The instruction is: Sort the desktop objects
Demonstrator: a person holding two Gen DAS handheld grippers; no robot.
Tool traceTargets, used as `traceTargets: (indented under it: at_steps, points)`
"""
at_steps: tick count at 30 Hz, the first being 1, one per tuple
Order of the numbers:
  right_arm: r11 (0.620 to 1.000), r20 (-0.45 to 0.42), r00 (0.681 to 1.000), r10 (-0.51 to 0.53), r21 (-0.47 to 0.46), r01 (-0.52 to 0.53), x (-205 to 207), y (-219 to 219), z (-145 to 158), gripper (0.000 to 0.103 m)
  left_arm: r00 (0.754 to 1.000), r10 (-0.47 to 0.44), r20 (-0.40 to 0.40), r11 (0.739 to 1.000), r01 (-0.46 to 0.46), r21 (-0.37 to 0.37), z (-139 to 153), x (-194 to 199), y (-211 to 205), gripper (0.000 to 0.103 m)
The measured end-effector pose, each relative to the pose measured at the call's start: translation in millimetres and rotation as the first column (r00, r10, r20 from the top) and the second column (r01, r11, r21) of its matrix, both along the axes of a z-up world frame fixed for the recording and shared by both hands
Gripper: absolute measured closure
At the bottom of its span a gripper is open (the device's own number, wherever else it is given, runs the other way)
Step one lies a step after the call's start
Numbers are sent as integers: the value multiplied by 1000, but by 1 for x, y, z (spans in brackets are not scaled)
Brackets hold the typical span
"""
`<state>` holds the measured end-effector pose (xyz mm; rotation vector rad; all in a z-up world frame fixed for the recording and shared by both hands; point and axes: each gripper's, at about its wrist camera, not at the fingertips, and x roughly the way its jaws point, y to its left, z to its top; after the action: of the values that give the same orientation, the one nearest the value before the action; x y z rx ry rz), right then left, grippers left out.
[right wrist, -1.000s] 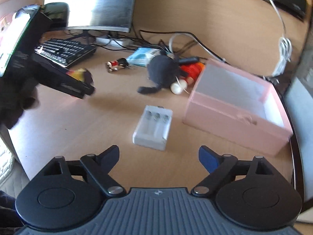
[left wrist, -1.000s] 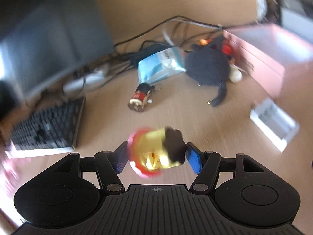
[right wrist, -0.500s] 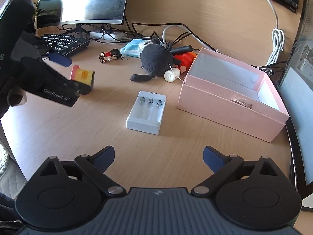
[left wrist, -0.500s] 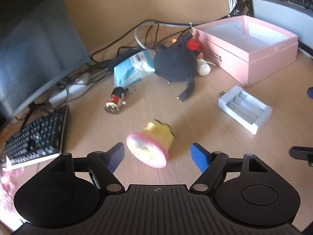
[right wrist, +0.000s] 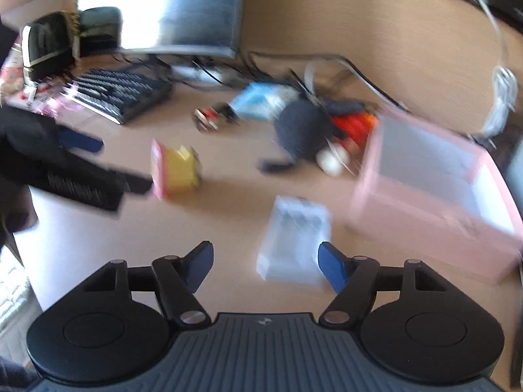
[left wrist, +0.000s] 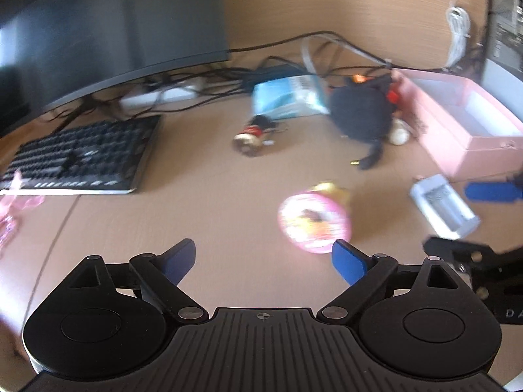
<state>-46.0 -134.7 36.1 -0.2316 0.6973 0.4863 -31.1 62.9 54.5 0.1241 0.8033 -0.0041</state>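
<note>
Desk inventory, places given rel. to the pink box (right wrist: 434,196), which sat open-topped at the desk's right side.

- Left gripper (left wrist: 263,259): jaws wide, had just been opening; nothing between pads. The toy w/ pink round base (left wrist: 314,219) lay on its side on the desk (left wrist: 212,222) just ahead of the right blue pad, not gripped; well left of box.
- Right gripper (right wrist: 265,266): jaws mid-width, had just been closing; pads not on anything that I could see. The white battery charger (right wrist: 294,238) lay just ahead, between the two pads' line and nearer the right one; just left of box, apart from it.
- Black plush (right wrist: 302,130): beside box's far-left corner, tail trailing toward desk front. Orange-red item (right wrist: 351,127) btw. plush and box; too blurred to name.
- Blue packet (left wrist: 287,98): left of plush, farther from box.
- Small figurine (left wrist: 251,134): lying down, left of packet's near edge.
- Keyboard (left wrist: 81,160): far left of box, under monitor (left wrist: 108,32).
- Cables (left wrist: 327,37): behind plush and box, along wall.

Both views motion-blurred; fine detail not readable.
</note>
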Motion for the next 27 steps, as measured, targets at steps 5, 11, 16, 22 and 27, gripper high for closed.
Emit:
traceTargets:
  at_steps: [5, 11, 16, 22, 27]
  points:
    - [990, 79, 987, 140, 0, -140, 13, 57, 8, 31, 993, 119, 26, 993, -120, 17, 3, -8, 43, 6]
    - [984, 39, 983, 181, -7, -181, 43, 110, -4, 31, 983, 180, 24, 984, -180, -5, -1, -14, 77, 6]
    - [985, -82, 982, 169, 32, -167, 66, 118, -13, 55, 996, 89, 23, 996, -89, 11, -6, -25, 72, 6]
    - [919, -428, 887, 174, 394, 10, 97, 88, -22, 58, 998, -57, 21, 998, 57, -20, -7, -28, 48, 6]
    - [861, -526, 824, 209, 499, 100, 102, 74, -37, 59, 991, -125, 43, 992, 126, -12, -13, -21, 25, 6]
